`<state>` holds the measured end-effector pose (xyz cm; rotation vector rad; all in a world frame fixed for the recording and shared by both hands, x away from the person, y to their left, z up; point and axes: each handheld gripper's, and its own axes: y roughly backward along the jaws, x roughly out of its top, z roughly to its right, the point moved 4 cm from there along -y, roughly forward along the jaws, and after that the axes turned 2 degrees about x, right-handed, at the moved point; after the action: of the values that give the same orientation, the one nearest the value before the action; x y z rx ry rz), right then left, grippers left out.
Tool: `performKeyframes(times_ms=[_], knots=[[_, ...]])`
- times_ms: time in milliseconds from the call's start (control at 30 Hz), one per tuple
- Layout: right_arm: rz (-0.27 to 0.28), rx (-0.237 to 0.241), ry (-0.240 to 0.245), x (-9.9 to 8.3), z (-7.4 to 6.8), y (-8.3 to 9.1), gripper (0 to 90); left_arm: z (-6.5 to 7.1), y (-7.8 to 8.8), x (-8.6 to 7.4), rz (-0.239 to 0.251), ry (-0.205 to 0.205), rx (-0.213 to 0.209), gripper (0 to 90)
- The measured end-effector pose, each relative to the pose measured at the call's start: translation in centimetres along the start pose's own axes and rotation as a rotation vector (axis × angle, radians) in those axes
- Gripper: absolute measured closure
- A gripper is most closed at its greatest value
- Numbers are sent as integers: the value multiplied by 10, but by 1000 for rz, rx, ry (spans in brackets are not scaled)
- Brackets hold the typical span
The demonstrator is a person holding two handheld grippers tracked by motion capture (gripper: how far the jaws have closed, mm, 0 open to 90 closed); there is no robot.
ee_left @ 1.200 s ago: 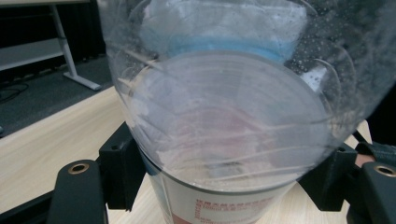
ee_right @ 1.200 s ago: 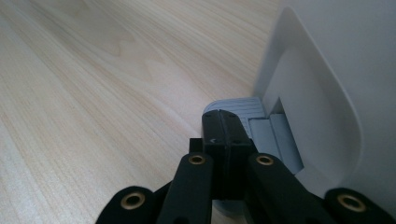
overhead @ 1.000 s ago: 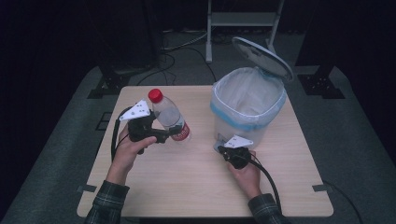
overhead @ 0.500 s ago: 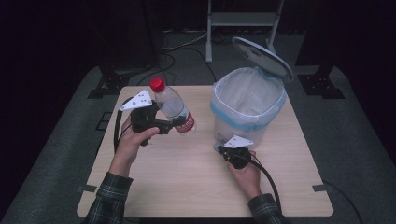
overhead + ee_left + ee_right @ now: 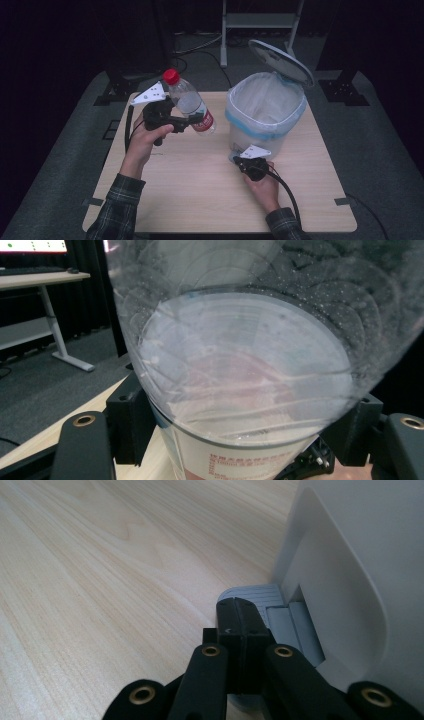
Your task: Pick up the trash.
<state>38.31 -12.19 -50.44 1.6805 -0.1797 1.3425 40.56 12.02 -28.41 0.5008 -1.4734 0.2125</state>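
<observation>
Since the earlier frame, the left tongs (image 5: pixel 192 121) have lifted the clear plastic bottle with a red cap (image 5: pixel 189 102) off the wooden worktop (image 5: pixel 190 200) and tilted it; they are clamped on its labelled lower part. Just to its right stands the white pedal bin lined with a clear bag (image 5: pixel 265 115), its round lid (image 5: pixel 281 62) raised. The right tongs (image 5: pixel 239 622) are pressed together, empty, resting on the grey pedal (image 5: pixel 260 596) at the bin's foot. In the left gripper view the bottle (image 5: pixel 240 385) blocks most of the scene, and its cap is cut off.
</observation>
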Motion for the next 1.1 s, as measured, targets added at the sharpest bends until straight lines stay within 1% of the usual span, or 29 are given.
performKeyframes(times_ms=[100, 133, 267, 300, 367, 467, 533, 667, 700, 733, 833, 967, 1100], knots=[[0, -1, 0, 0, 0, 0, 895, -1, -3, 9, 11, -6, -8, 264], [0, -1, 0, 0, 0, 0, 895, -1, -3, 9, 11, -6, -8, 264], [-5, 1, -5, 0, 0, 0, 895, -1, -8, 17, 18, -9, -15, 264], [0, -1, -1, 0, 0, 0, 895, -1, -11, 21, 21, -11, -22, 264], [-1, 0, -2, 0, 0, 0, 895, -1, -13, 24, 22, -14, -24, 264], [0, 0, 0, 0, 0, 0, 895, 0, -17, 31, 34, -18, -31, 264], [0, 0, 0, 0, 0, 0, 895, 1, -20, 35, 43, -14, -39, 264], [-1, -1, -3, 0, 0, 0, 895, 1, -27, 43, 38, -25, -45, 264], [-1, 0, -3, 0, 0, 0, 895, 1, -30, 47, 40, -30, -48, 264], [-1, 0, -3, 0, 0, 0, 895, 1, -30, 47, 40, -30, -48, 264], [-1, 1, -2, 0, 0, 0, 895, 1, -33, 55, 58, -26, -55, 265], [-1, 0, -3, 0, 0, 0, 895, 0, -40, 64, 66, -27, -64, 264], [0, 0, -2, 0, 0, 0, 895, 0, -44, 68, 76, -25, -72, 265]])
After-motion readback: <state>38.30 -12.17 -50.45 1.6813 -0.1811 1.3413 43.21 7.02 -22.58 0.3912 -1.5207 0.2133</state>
